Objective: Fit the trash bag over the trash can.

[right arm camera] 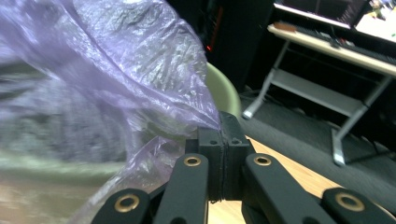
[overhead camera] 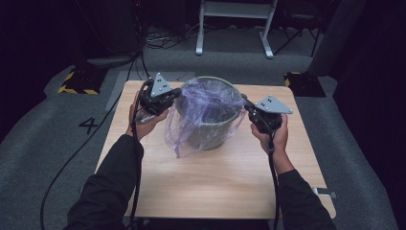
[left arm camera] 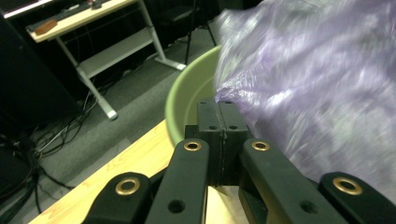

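Left gripper [overhead camera: 168, 97] and right gripper [overhead camera: 248, 108] each clamp an edge of the thin translucent purple plastic bag [overhead camera: 203, 112], jaws pressed together. It drapes over the round green plastic bin [overhead camera: 213, 132] standing mid-counter [overhead camera: 215, 182] between them.

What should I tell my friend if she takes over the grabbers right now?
Left gripper: shut on the purple bag, at the bin's left rim.
Right gripper: shut on the bag's other side, at the right rim.
The green bin stands on the wooden table, toward its far edge.
Done: the bag is spread over the bin's mouth and hangs down its front.
Left, probably: pull the edge down around the rim, then let go.
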